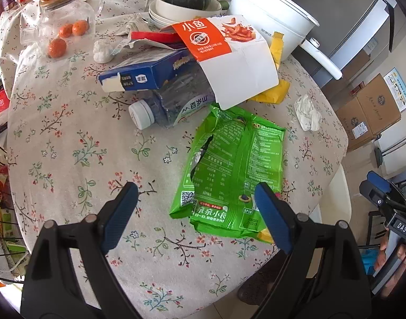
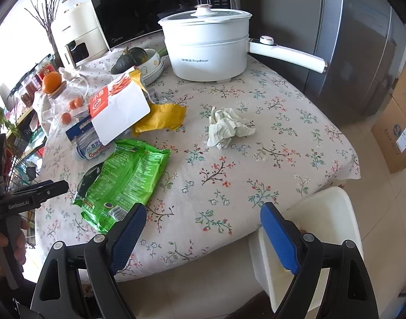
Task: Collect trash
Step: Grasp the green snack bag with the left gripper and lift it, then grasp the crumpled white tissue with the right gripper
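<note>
Left gripper (image 1: 196,207) hangs spread wide and empty over the tablecloth (image 1: 70,146), one finger above the green snack bag (image 1: 234,164). Right gripper (image 2: 203,228) gapes empty too, at the table edge above the white bin (image 2: 333,212). Further back: a plastic bottle (image 1: 160,109), blue box (image 1: 149,74), orange-and-white carton (image 1: 229,61), yellow wrapper (image 2: 163,118), crumpled tissue (image 2: 226,127). Beyond, a white pot (image 2: 208,50).

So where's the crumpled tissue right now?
The tissue lies alone on the tablecloth, right of the yellow wrapper and in front of the white pot.
</note>
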`<state>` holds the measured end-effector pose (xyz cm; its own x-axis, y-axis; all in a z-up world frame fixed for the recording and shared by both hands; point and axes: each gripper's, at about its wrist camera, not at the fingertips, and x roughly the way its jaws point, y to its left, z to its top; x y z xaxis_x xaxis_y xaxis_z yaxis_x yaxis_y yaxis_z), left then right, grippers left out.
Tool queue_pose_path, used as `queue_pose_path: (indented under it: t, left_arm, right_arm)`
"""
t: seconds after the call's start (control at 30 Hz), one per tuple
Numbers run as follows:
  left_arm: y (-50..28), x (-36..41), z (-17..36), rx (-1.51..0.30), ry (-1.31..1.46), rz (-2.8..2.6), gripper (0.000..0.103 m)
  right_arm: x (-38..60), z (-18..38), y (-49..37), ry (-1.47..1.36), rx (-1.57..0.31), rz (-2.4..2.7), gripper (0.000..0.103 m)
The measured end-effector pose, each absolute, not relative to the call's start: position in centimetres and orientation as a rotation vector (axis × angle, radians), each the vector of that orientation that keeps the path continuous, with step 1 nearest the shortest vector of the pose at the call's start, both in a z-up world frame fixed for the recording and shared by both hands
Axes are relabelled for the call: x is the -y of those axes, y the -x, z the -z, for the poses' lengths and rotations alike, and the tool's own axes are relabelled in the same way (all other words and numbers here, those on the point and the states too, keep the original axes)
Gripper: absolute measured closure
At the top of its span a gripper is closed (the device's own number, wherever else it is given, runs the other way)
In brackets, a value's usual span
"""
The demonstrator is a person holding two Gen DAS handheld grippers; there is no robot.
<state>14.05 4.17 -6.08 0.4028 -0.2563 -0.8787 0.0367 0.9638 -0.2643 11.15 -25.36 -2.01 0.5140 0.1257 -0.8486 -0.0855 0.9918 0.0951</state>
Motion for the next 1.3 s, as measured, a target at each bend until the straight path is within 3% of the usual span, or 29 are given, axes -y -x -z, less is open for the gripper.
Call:
queue_pose_path:
  t: [0.37, 0.47, 0.5, 0.53, 0.7, 1.3]
  left_arm:
    - [-16.1, -2.5, 11.0, -1.257, 0.241, 0.27, 0.05]
    - [-16.0, -1.6, 11.3, -1.268, 0.214, 0.266, 0.072]
    - [-15.9, -1.4, 11.3, -1.269, 0.203, 0.258, 0.087]
    - [-15.9, -1.2, 11.3, -1.269, 0.197, 0.255, 0.095]
    - [-15.6, -0.5, 9.7, -1.219, 0.178, 0.285, 0.101]
    - [-10.1, -0.9, -2.1, -0.859, 0.225, 0.453, 0.102]
  right_arm:
    - [24.2, 3.2, -11.3, 0.014, -1.051, -0.129, 0.014]
    - [25.1, 3.3, -11.3, 0.0, -1.056, -0.11, 0.014]
    - [25.4, 3.3, -11.4, -0.008, -1.057, -0.103, 0.014]
    - [25.7, 3.3, -11.4, -0.016, -1.058, -0.095, 0.014]
    - [27.3, 3.3, -12.0, -0.053, -1.06, -0.061, 0.014]
    - [29.2, 4.8, -15.1, -0.096, -1.126, 0.024, 0.014]
